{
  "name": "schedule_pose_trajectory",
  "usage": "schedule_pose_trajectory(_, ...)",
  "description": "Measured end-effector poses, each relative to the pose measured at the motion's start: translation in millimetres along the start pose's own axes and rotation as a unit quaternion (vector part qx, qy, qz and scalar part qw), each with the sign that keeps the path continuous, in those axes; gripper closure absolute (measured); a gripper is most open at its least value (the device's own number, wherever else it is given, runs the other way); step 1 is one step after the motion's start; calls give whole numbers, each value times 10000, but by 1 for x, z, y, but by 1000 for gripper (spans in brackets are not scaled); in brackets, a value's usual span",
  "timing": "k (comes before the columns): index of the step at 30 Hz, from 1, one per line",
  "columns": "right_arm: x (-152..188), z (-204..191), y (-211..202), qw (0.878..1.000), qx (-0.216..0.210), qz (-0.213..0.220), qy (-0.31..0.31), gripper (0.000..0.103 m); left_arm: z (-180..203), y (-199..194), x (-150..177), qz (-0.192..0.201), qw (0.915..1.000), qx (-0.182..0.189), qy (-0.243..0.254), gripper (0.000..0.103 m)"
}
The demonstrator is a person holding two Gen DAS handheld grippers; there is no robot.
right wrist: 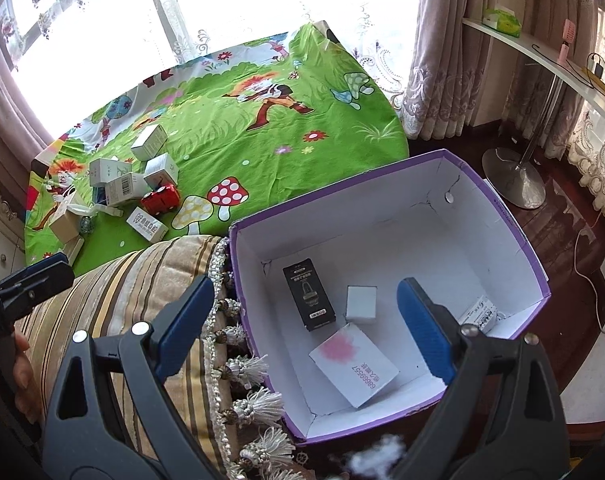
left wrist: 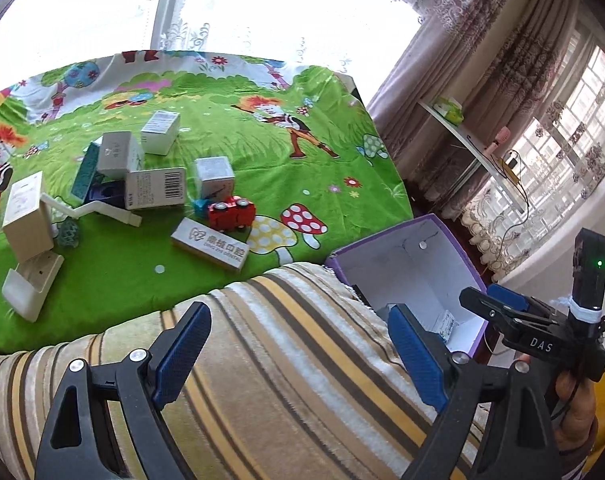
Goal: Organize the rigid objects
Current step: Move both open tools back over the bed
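Several small cartons [left wrist: 154,188] and a red toy car [left wrist: 230,213] lie scattered on the green cartoon sheet [left wrist: 262,152]; they also show in the right wrist view [right wrist: 120,186]. A purple box [right wrist: 502,216] with a white inside holds a black carton [right wrist: 309,299], a small white carton [right wrist: 361,303] and a pink-marked carton [right wrist: 353,365]. My left gripper [left wrist: 298,356] is open and empty over a striped cushion [left wrist: 302,380]. My right gripper [right wrist: 302,332] is open and empty above the purple box.
The striped, tasselled cushion [right wrist: 142,280] lies between the sheet and the purple box [left wrist: 406,264]. A white shelf [right wrist: 542,56] with a green tissue box and a cable stands at the right. A round metal stand base [right wrist: 510,180] rests on the dark floor. Curtains hang behind.
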State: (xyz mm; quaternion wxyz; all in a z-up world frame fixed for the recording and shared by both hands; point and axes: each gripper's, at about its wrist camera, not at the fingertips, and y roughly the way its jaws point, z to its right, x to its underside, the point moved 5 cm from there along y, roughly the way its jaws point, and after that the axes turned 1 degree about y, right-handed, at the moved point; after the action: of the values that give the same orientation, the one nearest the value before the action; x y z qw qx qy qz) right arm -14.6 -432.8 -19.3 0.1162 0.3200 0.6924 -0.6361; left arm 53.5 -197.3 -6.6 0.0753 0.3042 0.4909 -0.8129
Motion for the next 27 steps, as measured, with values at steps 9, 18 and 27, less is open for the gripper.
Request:
schedule_pose_trajectory(9,2,-29,8,9992,-178,-131,-328,9,-64,-24,7,258,9966,-248,-744,12)
schedule_pose_trajectory(18,-3,-56,14,9961,-299,-281,-779,9,-112,-40,7,420,9911,-505,-1161,12)
schedule_pose_trajectory(27,-19,-84,18,9933,-423,-265,-1045,9,-162,-56,-3,518,9829,-926,-1506,12)
